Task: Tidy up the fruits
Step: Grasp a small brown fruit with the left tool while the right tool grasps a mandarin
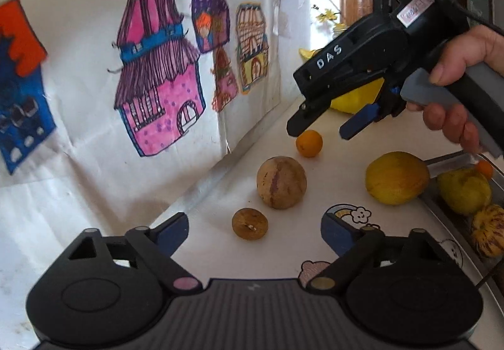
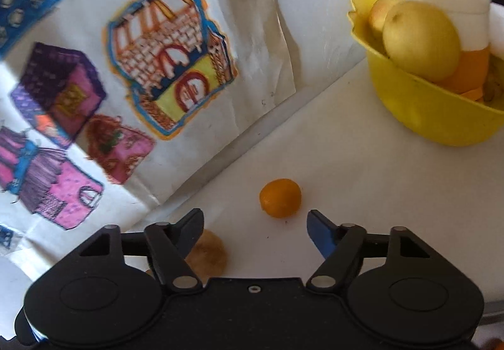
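On the white table [image 1: 330,142], loose fruit lies between the two tools. The right tool [image 2: 255,224] hangs over a small orange [image 2: 280,198] — jaws apart, nothing gripped. The left tool [image 1: 253,232] stands wide, empty, near a small brown fruit [image 1: 249,223]. A yellow bowl [image 2: 425,110] of fruit sits far right.

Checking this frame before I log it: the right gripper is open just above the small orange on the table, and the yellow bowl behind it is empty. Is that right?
Not quite. The yellow bowl is not empty: the right wrist view shows fruit piled in it. The rest holds: the right gripper is open just above the small orange, nothing between its fingers.
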Tool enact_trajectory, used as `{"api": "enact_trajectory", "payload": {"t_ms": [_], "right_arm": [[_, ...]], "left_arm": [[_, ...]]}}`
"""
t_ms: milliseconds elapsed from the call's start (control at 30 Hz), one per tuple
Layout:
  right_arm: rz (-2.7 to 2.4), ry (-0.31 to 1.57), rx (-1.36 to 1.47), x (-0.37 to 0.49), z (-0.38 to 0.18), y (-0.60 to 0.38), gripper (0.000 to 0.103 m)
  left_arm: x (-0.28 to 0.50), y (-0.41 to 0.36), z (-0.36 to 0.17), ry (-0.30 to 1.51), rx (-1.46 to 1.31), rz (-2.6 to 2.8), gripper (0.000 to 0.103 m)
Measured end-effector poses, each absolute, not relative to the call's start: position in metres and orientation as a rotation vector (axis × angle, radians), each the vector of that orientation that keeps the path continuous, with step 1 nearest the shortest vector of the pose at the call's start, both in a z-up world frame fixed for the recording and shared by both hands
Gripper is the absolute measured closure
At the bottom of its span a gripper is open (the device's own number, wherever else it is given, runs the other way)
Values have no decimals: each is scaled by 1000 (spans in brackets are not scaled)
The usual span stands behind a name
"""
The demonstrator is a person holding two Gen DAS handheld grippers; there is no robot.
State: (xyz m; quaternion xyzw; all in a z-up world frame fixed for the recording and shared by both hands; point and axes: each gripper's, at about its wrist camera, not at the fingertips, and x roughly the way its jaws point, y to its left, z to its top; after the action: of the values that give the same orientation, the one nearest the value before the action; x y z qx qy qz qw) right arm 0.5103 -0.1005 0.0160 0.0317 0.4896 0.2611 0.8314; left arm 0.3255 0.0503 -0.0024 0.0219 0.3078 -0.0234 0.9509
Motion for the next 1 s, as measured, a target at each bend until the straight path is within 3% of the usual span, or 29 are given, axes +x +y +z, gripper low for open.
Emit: {"api": "enact_trajectory", "payload": {"t_ms": [467,933,1000], "right_arm": [[528,1037,21,526,-5,-87,56],[521,1015,61,539,-6,-84,56],[519,1009,57,540,-5,-83,60]], "left_arm": [[349,58,-18,680,-73,-28,41],[352,62,-20,675,-119,-10,66],[353,63,-20,675,-120,-6,69]]}}
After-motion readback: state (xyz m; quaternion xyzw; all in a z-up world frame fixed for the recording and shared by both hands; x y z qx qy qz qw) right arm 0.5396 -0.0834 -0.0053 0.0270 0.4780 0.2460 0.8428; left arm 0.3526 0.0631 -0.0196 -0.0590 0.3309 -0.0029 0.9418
